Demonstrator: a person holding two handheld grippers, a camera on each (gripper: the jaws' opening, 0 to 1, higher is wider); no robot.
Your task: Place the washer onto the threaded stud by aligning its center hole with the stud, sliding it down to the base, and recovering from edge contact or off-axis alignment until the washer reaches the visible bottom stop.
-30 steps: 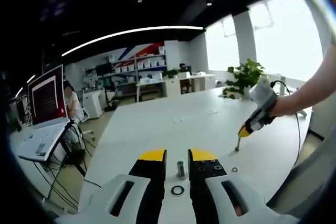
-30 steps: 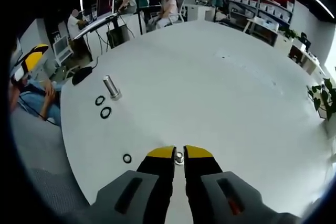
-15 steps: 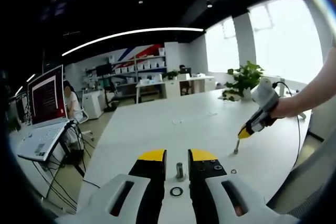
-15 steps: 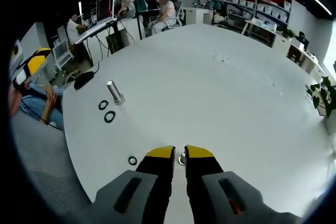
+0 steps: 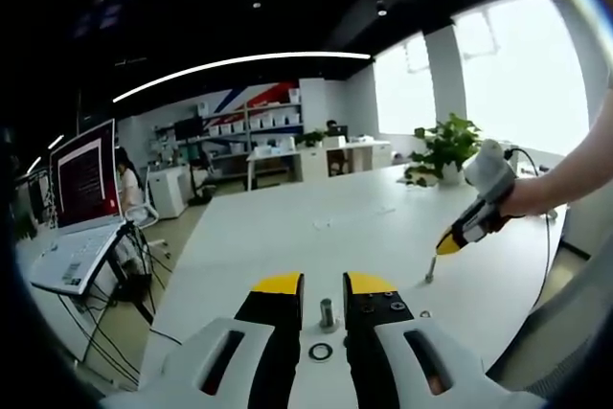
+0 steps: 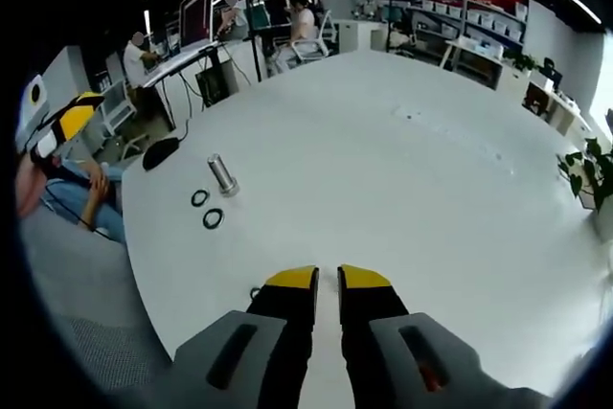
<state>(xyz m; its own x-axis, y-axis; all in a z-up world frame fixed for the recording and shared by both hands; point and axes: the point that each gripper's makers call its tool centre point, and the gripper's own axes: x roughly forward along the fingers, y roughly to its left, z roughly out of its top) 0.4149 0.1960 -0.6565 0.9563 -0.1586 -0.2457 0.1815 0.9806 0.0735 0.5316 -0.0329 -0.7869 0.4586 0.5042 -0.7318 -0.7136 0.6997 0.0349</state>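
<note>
– Left gripper (image 5: 325, 284) first: what has it got?

– Nothing. Its jaws stand apart, released, low at the near edge of the worktop (image 5: 287, 227). The washer (image 5: 321, 352) lies flat, seen between them just short of the tips. The stud (image 5: 328, 312) stands upright just beyond it, apart from it.

– So the washer isn't on the stud yet. How will it handle?

– I'd judge it light, stiff, thin steel, slippery on that smooth top. Lying flat, it offers little to pinch. I'd take it across the outer rim, on opposite sides, leaving the hole free, and expect it to skid or tip.

– And the right gripper (image 6: 328, 280)?

– Its jaws sit close, with a narrow slot between. Whether they pinch anything, I cannot tell. In the left gripper view it hangs farther along the worktop, above what looks like a small upright pin (image 5: 428, 275), with a small washer (image 5: 424, 314) near.

– Farther off?

– In the right gripper view, two washers (image 6: 213, 219) lie just beside the stud, near the worktop's left edge.
</note>
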